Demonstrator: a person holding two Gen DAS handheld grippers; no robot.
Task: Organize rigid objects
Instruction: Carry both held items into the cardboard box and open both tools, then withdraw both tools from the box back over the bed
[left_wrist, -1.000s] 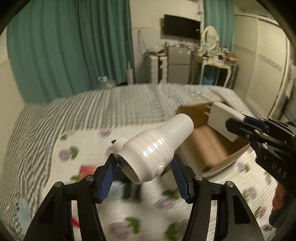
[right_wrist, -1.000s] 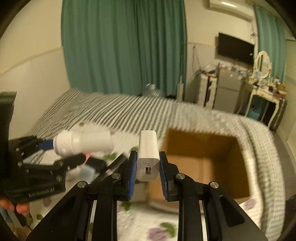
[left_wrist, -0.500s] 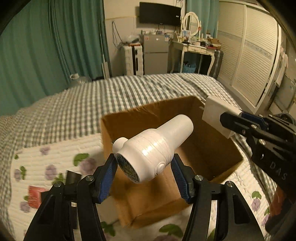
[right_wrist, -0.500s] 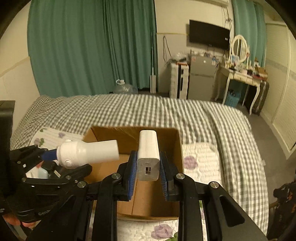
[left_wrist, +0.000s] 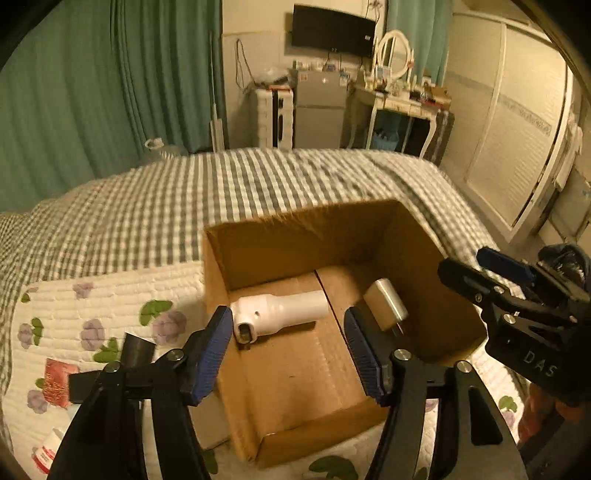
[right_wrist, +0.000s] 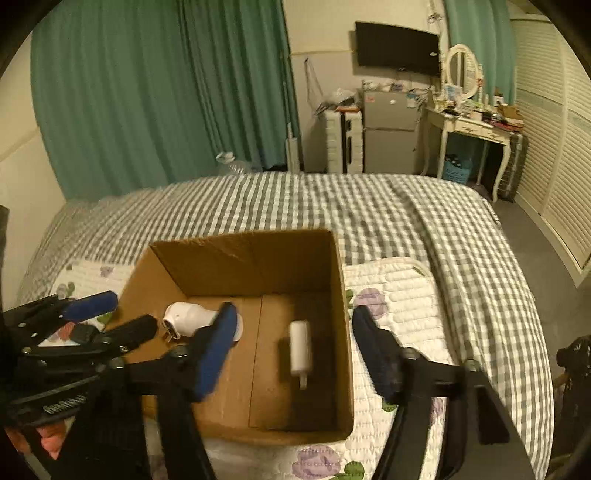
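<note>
An open cardboard box (left_wrist: 295, 236) (right_wrist: 243, 254) sits on the bed. Inside it lie a white hair-dryer-like device (left_wrist: 280, 314) (right_wrist: 188, 314) on the left and a white charger block (left_wrist: 386, 304) (right_wrist: 300, 347) on the right. My left gripper (left_wrist: 286, 350) is open and empty above the box's near left part. My right gripper (right_wrist: 291, 350) is open and empty above the box's right half; it also shows in the left wrist view (left_wrist: 491, 273). The left gripper shows in the right wrist view (right_wrist: 107, 314).
A white floral quilt (left_wrist: 92, 310) and a grey checked blanket (right_wrist: 369, 210) cover the bed. A black item (left_wrist: 136, 349), a red packet (left_wrist: 57, 380) and a small bottle (left_wrist: 46, 452) lie left of the box. Desk, fridge and wardrobe stand beyond.
Both grippers have opened over the box. The white device and the charger block have dropped from the jaws and now lie on the box floor.
</note>
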